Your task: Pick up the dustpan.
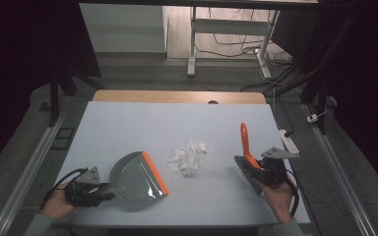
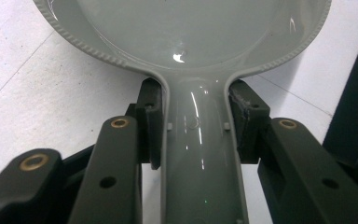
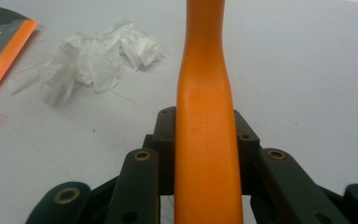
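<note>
Left hand-held gripper [image 1: 103, 191]: low at the near left of the bench, clenched on the handle of the dustpan; in the left gripper view both black jaws press against the sides of the grey handle just below where it widens into the pan
Dustpan [image 1: 138, 178]: grey, with an orange strip along its front lip; it lies on the bench at the near left, its open mouth turned toward the paper scraps, lip just beside them
Dustpan handle [image 2: 200, 154]: glossy grey, running straight between the jaws toward the camera
Right hand-held gripper [image 1: 256, 169]: at the near right of the bench, clenched on the orange handle of the brush; the right gripper view shows the handle [image 3: 206, 140] clamped between the two jaws and rising past the top edge
Brush [image 1: 246, 162]: orange handle pointing up and away from the person, dark bristle head slanting down to the bench beside the gripper
Paper scraps [image 1: 188, 157]: a loose white crumpled heap near the middle of the bench, between dustpan and brush, apart from the brush; in the right gripper view they lie to the upper left [image 3: 91, 58], with the dustpan's orange lip [image 3: 7, 56] just beyond
Left hand [image 1: 56, 204]: at the bench's near left edge, wrapped round the gripper body
Right hand [image 1: 278, 196]: at the near right edge, holding its gripper from below
Bench [image 1: 128, 123]: pale, flat top with a wooden strip along the far edge
</note>
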A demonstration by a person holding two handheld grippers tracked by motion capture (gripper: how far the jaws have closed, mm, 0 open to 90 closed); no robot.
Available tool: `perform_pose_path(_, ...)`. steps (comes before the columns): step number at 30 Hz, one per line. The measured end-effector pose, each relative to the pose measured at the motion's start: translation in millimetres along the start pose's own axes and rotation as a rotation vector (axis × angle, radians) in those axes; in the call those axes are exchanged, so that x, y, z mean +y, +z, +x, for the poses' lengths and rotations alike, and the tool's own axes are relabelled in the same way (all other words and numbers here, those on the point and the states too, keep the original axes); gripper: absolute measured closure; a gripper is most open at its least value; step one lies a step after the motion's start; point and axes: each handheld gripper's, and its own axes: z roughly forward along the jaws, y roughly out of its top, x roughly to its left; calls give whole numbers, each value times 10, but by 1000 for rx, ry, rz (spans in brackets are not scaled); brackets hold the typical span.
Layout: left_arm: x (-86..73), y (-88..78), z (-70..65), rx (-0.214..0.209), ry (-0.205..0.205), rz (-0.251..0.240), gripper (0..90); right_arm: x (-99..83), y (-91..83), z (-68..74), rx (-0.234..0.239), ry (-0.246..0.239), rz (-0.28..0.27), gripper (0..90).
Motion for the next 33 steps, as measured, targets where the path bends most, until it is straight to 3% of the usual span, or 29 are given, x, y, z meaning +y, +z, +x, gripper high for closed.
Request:
perform_pose_path(8, 32, 47, 7, -24, 6, 11, 619, 173, 99, 67, 15, -8, -24, 704)
perform_pose_path(13, 27, 55, 13, -32, 5, 13, 619, 373, 259, 155, 24, -41, -30, 704)
perform_pose_path(21, 29, 63, 15, -37, 3, 16, 619, 586, 474, 153, 40, -22, -39, 704)
perform_pose_path(33, 39, 66, 9, -39, 2, 13, 619, 891, 798, 167, 24, -4, -21, 704)
